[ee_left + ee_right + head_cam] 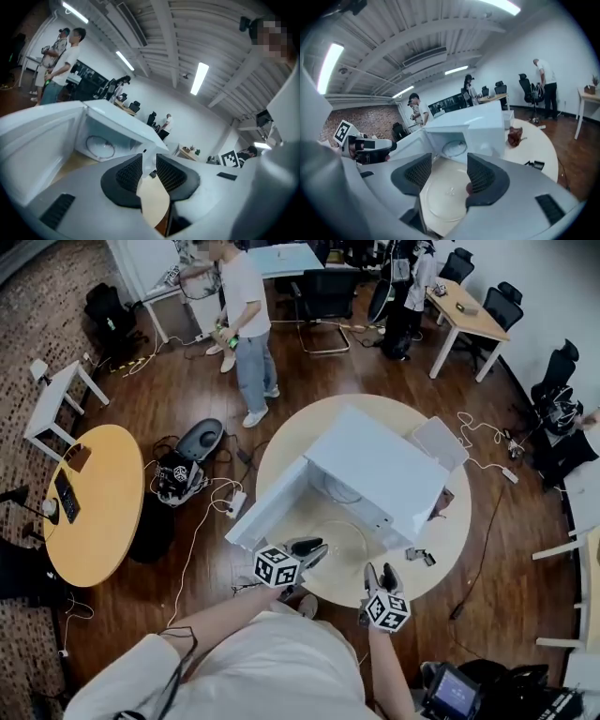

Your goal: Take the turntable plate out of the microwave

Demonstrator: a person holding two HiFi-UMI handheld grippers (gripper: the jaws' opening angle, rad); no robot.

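Left gripper [309, 549]: jaws narrowly apart, nothing between, near open microwave [375, 470]. Turntable plate [443, 194] flat on table [450, 540] before cavity, looks already out; ring [454, 148] inside cavity. Right gripper [380, 574]: jaws wide, empty, above plate. Lift clear vertically, don't clip glass rim.

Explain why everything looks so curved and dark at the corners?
Head view: a wide lens bows the round table. Left gripper view: fisheye, black corners, ceiling lamp glaring. Right gripper view: same fisheye; the clear turntable plate barely shows against the pale table.
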